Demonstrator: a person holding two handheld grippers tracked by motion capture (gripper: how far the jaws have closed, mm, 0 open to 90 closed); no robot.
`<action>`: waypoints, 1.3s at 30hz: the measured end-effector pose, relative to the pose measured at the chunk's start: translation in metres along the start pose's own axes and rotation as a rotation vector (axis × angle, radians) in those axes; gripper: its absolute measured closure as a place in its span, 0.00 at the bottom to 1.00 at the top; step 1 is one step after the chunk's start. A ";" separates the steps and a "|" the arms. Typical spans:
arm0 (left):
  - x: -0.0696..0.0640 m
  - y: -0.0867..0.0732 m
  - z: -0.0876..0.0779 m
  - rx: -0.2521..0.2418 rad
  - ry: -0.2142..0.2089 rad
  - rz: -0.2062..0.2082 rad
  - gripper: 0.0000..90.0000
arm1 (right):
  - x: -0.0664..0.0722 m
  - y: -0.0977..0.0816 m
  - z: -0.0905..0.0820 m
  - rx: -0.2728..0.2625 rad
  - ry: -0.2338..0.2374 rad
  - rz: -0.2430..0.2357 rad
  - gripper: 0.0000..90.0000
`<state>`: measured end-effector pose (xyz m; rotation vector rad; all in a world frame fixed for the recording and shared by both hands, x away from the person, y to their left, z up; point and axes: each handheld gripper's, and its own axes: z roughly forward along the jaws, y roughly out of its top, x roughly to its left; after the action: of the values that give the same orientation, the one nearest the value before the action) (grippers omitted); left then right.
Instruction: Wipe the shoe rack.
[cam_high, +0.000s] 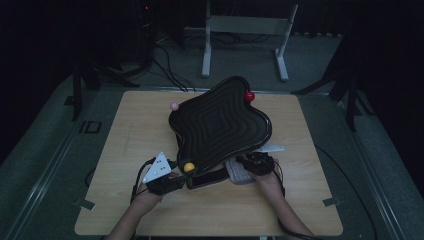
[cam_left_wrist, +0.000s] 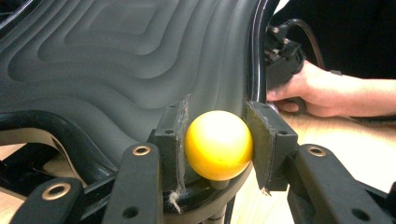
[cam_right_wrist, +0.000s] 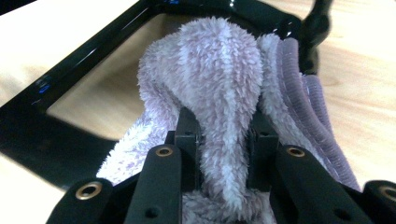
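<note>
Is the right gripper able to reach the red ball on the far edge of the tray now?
Probably not yet. The right gripper is shut on the fluffy cloth at the near side, and the tilted black tray stands between it and the red ball.

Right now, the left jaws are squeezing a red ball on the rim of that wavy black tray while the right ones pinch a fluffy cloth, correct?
Not quite: the ball in the left gripper is yellow, as the left gripper view shows. The rest holds: it sits on the wavy black tray, and the right gripper pinches the fluffy cloth.
</note>
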<state>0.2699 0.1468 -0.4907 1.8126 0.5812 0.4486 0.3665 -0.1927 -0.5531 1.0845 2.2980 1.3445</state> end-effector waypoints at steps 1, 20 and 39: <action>0.000 0.000 0.000 -0.001 0.000 -0.001 0.67 | 0.002 -0.002 -0.001 0.001 0.007 0.002 0.80; 0.000 0.001 0.000 0.004 -0.006 -0.005 0.67 | 0.044 -0.010 -0.002 0.041 0.092 -0.028 0.80; 0.001 0.001 0.000 0.008 -0.005 -0.004 0.67 | 0.116 -0.003 0.030 0.063 0.187 -0.102 0.79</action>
<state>0.2707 0.1475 -0.4899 1.8195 0.5842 0.4394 0.3025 -0.0916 -0.5558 0.8790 2.5070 1.3954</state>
